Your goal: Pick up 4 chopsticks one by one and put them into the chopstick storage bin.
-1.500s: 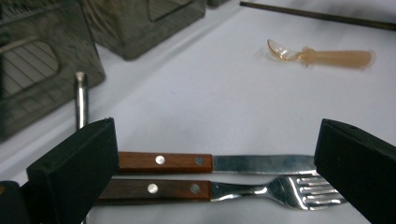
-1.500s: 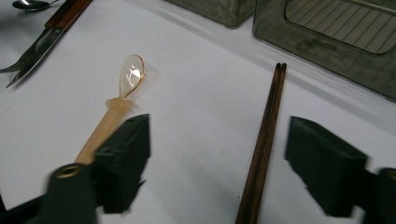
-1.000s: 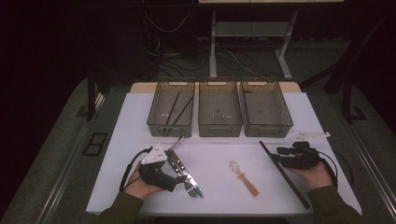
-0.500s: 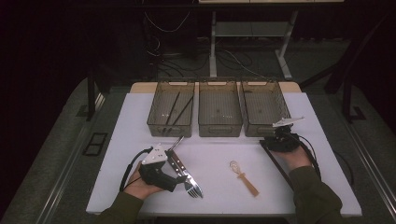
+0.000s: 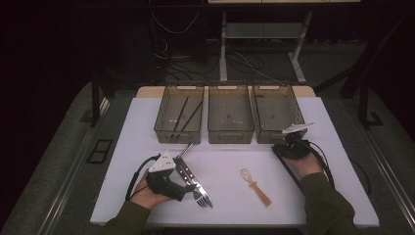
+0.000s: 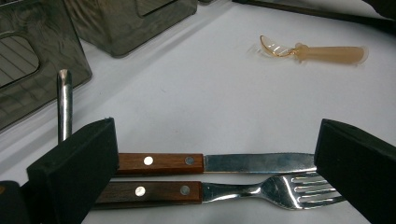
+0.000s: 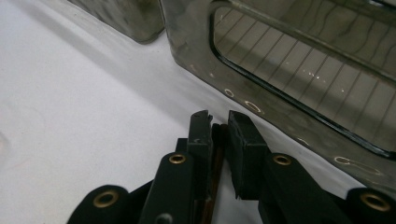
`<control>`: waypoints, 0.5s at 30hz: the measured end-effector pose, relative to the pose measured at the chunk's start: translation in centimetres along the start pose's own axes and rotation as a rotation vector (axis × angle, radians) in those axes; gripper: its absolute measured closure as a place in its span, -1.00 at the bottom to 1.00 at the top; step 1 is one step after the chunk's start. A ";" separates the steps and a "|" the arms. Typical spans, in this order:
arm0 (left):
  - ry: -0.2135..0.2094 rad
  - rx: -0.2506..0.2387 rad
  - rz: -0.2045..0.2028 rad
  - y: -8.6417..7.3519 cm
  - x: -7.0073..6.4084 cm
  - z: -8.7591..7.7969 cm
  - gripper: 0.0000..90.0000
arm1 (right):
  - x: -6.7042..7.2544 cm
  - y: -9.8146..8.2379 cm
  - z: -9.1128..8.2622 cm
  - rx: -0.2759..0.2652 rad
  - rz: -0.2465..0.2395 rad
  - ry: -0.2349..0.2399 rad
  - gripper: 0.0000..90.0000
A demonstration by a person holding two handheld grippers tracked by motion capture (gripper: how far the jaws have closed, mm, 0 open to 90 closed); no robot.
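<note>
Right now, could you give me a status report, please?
Left tongs open astride knife and fork. Right tongs just closed onto dark chopstick beside right bin. Nothing blocking.

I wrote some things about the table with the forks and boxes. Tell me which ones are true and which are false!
1. Three bins stand in a row. True.
2. The fork and knife lie side by side between the left gripper's jaws. True.
3. The left gripper is squeezing the fork. False: its jaws stand wide open, with both pieces flat on the table.
4. The plastic spoon is inside a bin. False: it lies on the white table.
5. The right gripper is near the right bin, its jaws closed on a thin dark stick. True.
</note>
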State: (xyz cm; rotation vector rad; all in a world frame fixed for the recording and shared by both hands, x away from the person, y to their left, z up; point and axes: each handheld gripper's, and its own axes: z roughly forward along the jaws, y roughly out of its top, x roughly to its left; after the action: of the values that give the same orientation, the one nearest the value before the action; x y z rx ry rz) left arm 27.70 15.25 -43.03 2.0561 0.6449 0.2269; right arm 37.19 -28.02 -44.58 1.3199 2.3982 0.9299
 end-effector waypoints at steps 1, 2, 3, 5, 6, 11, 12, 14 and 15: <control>-0.001 0.000 0.001 0.0 0.0 0.0 -1.00 | 0.0 0.0 0.0 0.000 -0.003 -0.001 0.77; -0.001 -0.001 0.000 0.0 0.0 0.0 -1.00 | 0.0 0.0 0.0 -0.001 -0.003 -0.001 0.77; -0.002 -0.002 0.001 0.0 0.0 0.0 -1.00 | 0.0 0.0 0.0 -0.001 -0.003 -0.001 0.77; -0.002 -0.002 0.000 0.0 0.0 0.0 -1.00 | 0.0 0.0 0.0 0.000 -0.003 0.005 0.78; -0.003 -0.002 0.000 0.0 0.0 0.0 -1.00 | 0.1 0.0 0.0 -0.003 -0.003 0.016 0.78; -0.008 -0.003 0.000 0.0 0.0 0.0 -1.00 | 0.7 0.2 0.2 0.001 -0.014 0.058 0.79; -0.010 -0.004 0.000 0.0 0.0 0.0 -1.00 | 0.9 0.3 0.2 0.003 -0.016 0.068 0.79; -0.011 -0.004 -0.001 0.0 0.0 0.0 -1.00 | 1.3 0.4 0.3 0.003 -0.026 0.081 0.81; -0.011 -0.004 -0.001 0.0 0.0 0.0 -1.00 | 1.5 0.5 0.2 -0.001 -0.034 0.087 0.89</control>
State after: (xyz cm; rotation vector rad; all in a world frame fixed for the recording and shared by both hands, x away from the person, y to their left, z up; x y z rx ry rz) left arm 27.69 15.23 -43.02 2.0518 0.6387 0.2157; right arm 36.81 -26.54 -44.33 1.2591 2.4758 0.9989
